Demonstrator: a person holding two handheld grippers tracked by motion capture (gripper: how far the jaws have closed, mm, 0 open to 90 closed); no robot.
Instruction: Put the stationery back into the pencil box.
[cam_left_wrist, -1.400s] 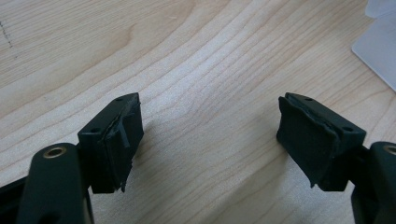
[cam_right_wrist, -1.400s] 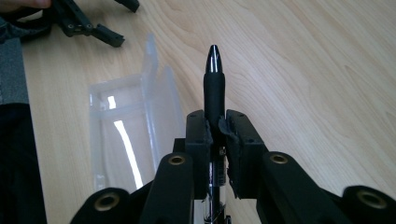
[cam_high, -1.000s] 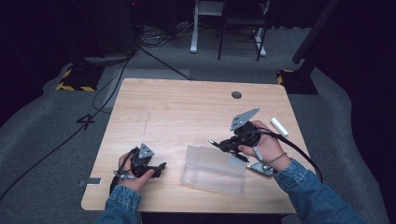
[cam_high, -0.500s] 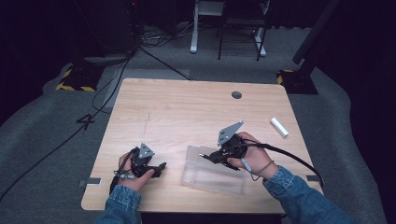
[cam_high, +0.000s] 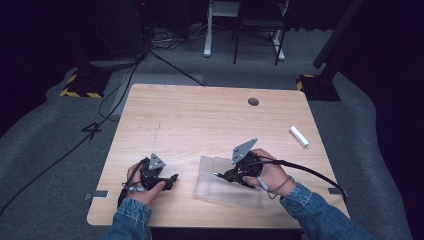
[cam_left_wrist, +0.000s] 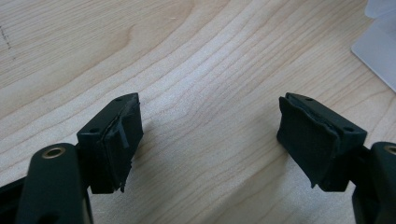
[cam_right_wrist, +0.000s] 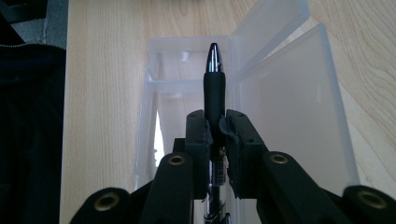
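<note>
A black pen (cam_right_wrist: 215, 88) with a silver tip is clamped between the jaws of my right gripper (cam_right_wrist: 215, 126), which is shut on it. The pen points over an open clear plastic case (cam_right_wrist: 187, 65) whose lid (cam_right_wrist: 289, 116) lies flat to one side. In the high view the right gripper (cam_high: 222, 175) hovers over that case (cam_high: 225, 192) near the table's front edge. My left gripper (cam_high: 171, 180) rests at the front left, apart from the case. Its jaws (cam_left_wrist: 212, 135) stand wide open over bare wood with nothing between them.
A small white cylinder (cam_high: 299, 136) lies near the wooden table's (cam_high: 200, 120) right edge. A round cable hole (cam_high: 253, 101) sits at the back. One corner of the clear case (cam_left_wrist: 379, 42) shows in the left gripper view. Cables and stands ring the table on the floor.
My right gripper has moved left and toward the front edge, from near the white cylinder to over the clear case. The left gripper has stayed put.
</note>
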